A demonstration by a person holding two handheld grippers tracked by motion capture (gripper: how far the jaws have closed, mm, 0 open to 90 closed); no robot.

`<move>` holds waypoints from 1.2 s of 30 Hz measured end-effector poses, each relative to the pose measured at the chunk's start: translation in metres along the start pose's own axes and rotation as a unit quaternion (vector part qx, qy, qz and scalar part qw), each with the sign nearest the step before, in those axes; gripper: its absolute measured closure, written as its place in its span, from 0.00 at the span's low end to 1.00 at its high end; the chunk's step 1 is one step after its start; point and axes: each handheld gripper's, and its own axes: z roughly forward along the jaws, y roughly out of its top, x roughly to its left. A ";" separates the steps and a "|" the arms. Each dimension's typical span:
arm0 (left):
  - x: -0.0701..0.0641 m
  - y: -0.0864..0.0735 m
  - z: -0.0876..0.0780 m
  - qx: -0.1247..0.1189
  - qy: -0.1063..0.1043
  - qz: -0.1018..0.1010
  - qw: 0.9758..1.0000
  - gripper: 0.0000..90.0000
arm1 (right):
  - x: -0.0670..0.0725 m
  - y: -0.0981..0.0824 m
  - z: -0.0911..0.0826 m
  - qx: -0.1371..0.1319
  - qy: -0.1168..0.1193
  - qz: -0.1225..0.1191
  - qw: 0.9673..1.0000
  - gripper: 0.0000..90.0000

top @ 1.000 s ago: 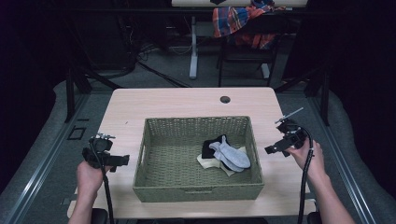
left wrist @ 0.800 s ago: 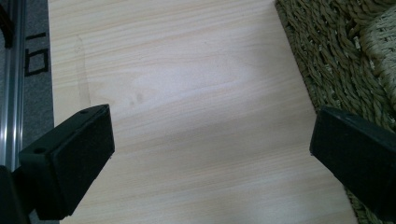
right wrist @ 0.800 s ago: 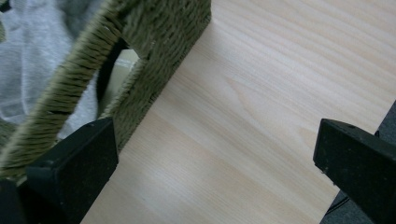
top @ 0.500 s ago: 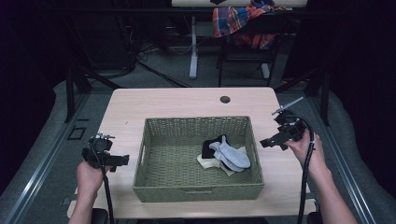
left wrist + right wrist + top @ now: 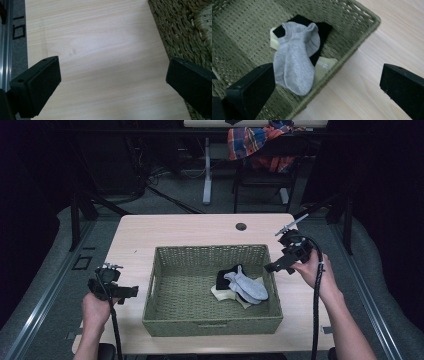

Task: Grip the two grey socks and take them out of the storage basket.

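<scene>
The left tool point(image 5: 131, 291) is held low at the near left edge of the light wood-grain table point(image 5: 190, 227), its jaws spread wide and holding nothing. In the left gripper view the bare table surface lies between the jaws, and the outer wall of the olive-green woven rectangular basket point(image 5: 180, 32) stands just beside the right jaw.

The basket point(image 5: 210, 325) sits at the middle of the table. In its right half lies a pile of socks: a pair of light grey ankle socks point(image 5: 246, 285) on top, a black sock point(image 5: 226, 276) beneath and behind it, and a pale yellow sock point(image 5: 221, 294) at the bottom, close to the right wall.

The right tool point(image 5: 270, 268) hangs above the right rim of the basket, tilted down toward the pile. Its jaws are released and spread wide, empty. In the right gripper view the grey socks point(image 5: 295, 57) lie near the left jaw, apart from it, with the basket rim running between the jaws.

Farther off, a small dark round grommet point(image 5: 241, 226) is set in the table near its far edge.
</scene>
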 end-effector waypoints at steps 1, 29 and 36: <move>0.000 0.000 0.000 0.001 0.000 0.000 1.000 0.00 | 0.002 0.004 0.001 0.005 0.002 -0.006 1.000 0.00; -0.001 0.000 0.000 0.000 -0.004 0.002 1.000 0.00 | 0.029 0.031 0.078 0.085 0.021 -0.056 0.995 0.23; -0.001 0.001 0.000 -0.001 -0.004 0.002 1.000 0.00 | 0.031 0.028 0.089 0.104 0.019 -0.053 0.993 0.51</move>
